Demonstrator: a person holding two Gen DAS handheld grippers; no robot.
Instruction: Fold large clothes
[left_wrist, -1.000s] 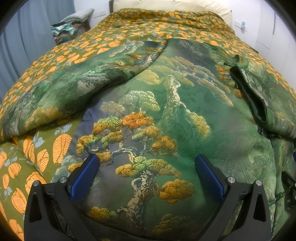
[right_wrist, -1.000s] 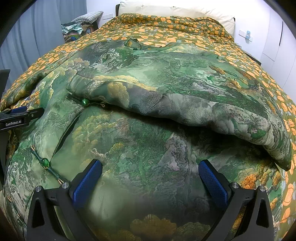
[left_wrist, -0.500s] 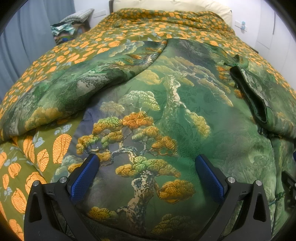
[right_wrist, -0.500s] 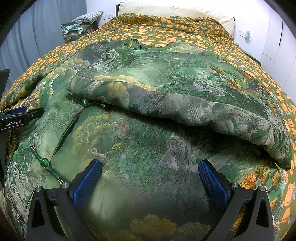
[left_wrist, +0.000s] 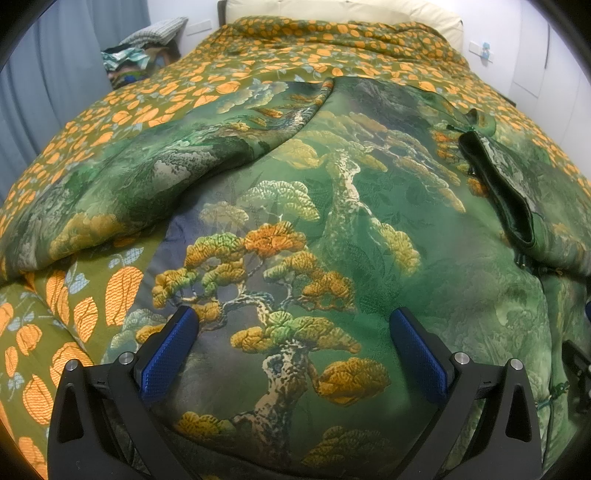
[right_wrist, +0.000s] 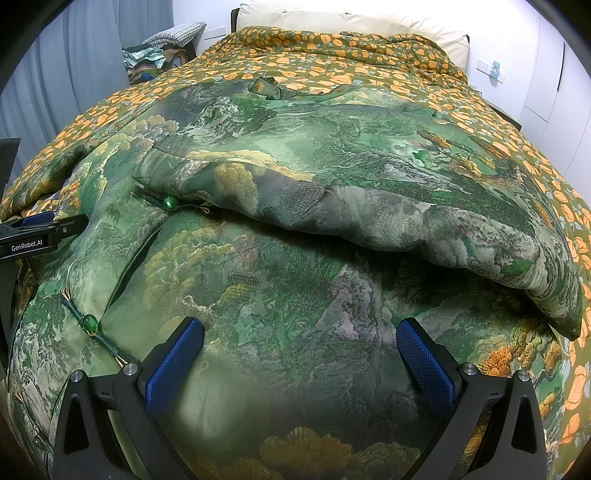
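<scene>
Orange-leaf bedspread (left_wrist: 236, 88) covers the bed; a cream headboard (right_wrist: 351, 18) stands at the far end. Green pine-print garment (left_wrist: 351, 206) lies spread across the bedspread. Its right sleeve (right_wrist: 369, 199) is folded across the body. Bead fasteners (right_wrist: 90, 322) run along the front opening. Left tool (left_wrist: 293, 332) is spread above the pine print, gripping nothing. Right tool (right_wrist: 299, 339) is spread above the lower panel, gripping nothing.

green pine-print robe (left_wrist: 332, 206), orange-leaf bedspread (left_wrist: 295, 48)
</scene>
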